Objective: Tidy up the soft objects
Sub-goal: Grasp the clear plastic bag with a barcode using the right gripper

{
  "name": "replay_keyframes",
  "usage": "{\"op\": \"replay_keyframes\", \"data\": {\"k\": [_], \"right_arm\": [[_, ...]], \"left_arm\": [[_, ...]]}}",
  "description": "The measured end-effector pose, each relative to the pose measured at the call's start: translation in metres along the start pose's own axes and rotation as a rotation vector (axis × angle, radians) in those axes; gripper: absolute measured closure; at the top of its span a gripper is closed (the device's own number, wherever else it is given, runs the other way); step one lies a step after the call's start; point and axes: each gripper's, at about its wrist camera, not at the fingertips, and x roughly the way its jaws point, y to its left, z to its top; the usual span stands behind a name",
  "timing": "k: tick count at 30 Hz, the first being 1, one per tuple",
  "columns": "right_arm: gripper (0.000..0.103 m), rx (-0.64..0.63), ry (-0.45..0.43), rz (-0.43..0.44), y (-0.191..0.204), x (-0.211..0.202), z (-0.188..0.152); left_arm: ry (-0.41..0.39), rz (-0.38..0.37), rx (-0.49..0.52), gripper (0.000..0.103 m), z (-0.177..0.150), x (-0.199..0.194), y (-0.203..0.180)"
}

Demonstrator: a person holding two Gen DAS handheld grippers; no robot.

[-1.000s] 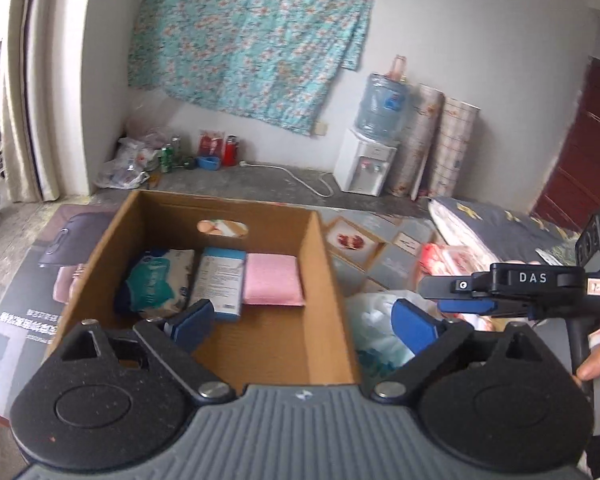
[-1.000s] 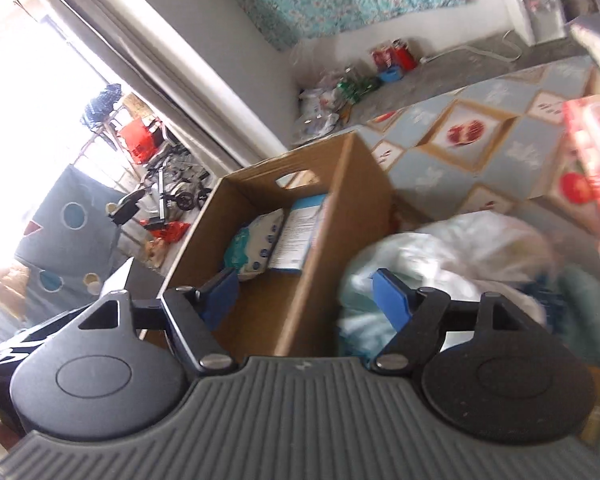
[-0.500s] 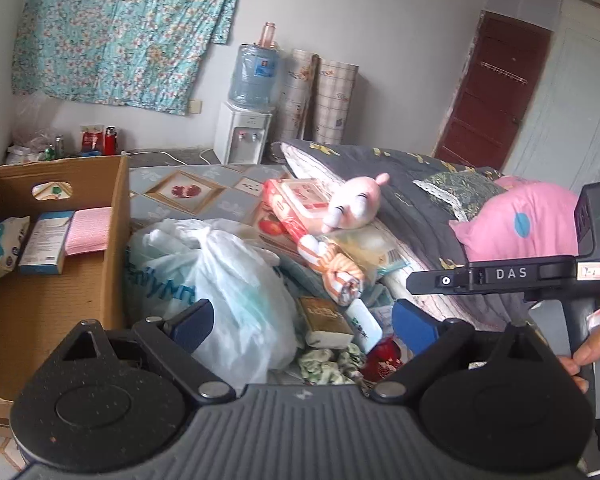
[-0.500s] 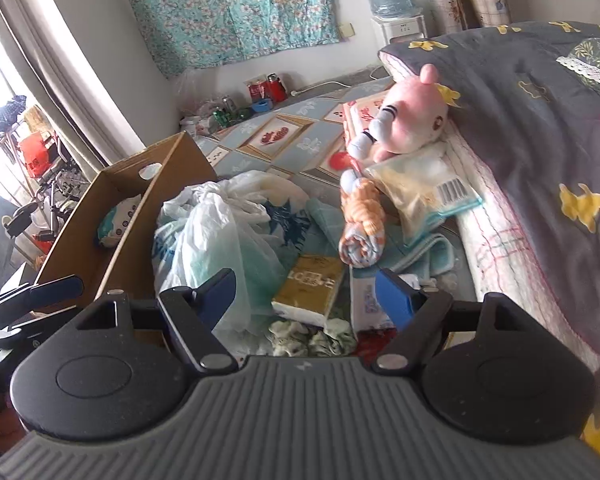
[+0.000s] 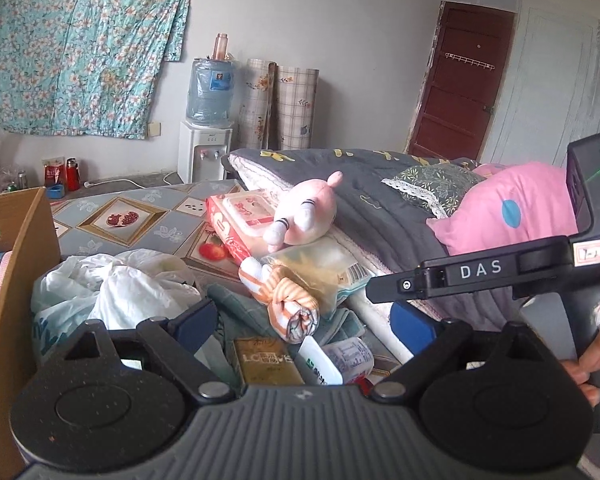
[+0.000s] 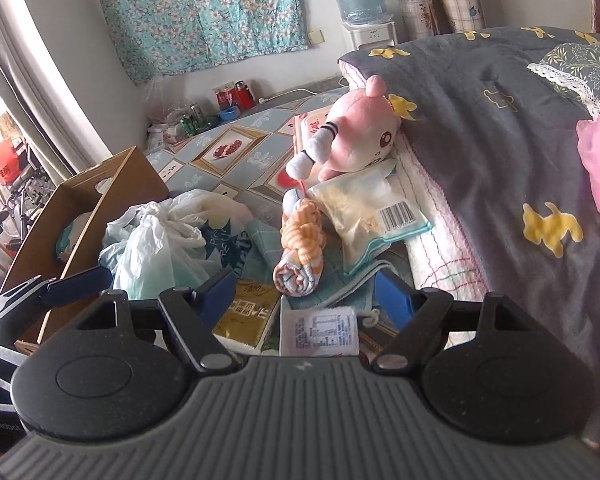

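A pile of soft things lies beside the bed: a pink plush toy [image 5: 306,210] [image 6: 360,136], an orange-striped rolled cloth [image 5: 290,300] [image 6: 302,252], a clear packet with a barcode [image 6: 374,208], a white plastic bag [image 5: 112,288] [image 6: 168,236], a gold tissue pack [image 5: 266,362] [image 6: 248,312] and a small white packet [image 6: 320,330]. A cardboard box [image 5: 16,264] [image 6: 80,208] stands at the left. My left gripper [image 5: 304,328] is open and empty above the pile. My right gripper [image 6: 306,294] is open and empty, over the rolled cloth's near end.
A bed with a grey quilt [image 6: 500,128] and a pink pillow [image 5: 512,208] fills the right side. A red-and-white wipes pack [image 5: 240,216] lies on the patterned floor mat [image 5: 140,216]. A water dispenser [image 5: 208,136] and rolls stand at the far wall.
Both grippers have swung right, from over the cardboard box to above the pile by the bed, and moved closer to it. Both stay open and empty.
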Motion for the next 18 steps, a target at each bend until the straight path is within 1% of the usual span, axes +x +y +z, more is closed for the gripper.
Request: {"op": "replay_keyframes", "data": {"k": [4,6,7,9,10,12,14,17,18], "right_arm": [[0.028,-0.009,0.003,-0.023,-0.011,0.022,0.016],[0.028,-0.006,0.008,-0.030,-0.018,0.035,0.024],[0.031,-0.001,0.011,-0.035,-0.023,0.042,0.030],[0.038,-0.002,0.023,-0.041,-0.031,0.056,0.039],[0.041,-0.002,0.029,-0.047,-0.034,0.062,0.044],[0.047,-0.004,0.043,-0.051,-0.043,0.076,0.053],[0.053,0.002,0.061,-0.050,-0.051,0.088,0.061],[0.058,0.011,0.081,-0.038,-0.062,0.102,0.070],[0.059,0.016,0.088,-0.026,-0.065,0.106,0.072]], "left_arm": [[0.023,-0.019,-0.032,0.018,0.008,0.028,0.002],[0.033,-0.027,-0.039,0.025,0.011,0.042,0.003],[0.036,-0.033,-0.041,0.026,0.013,0.049,0.003],[0.043,-0.049,-0.045,0.035,0.014,0.064,0.001],[0.055,-0.056,-0.047,0.037,0.015,0.073,0.000],[0.079,-0.076,-0.058,0.045,0.017,0.089,0.000],[0.102,-0.098,-0.067,0.049,0.018,0.104,-0.001],[0.125,-0.132,-0.078,0.055,0.019,0.123,-0.004],[0.129,-0.141,-0.076,0.055,0.020,0.127,-0.005]]}}
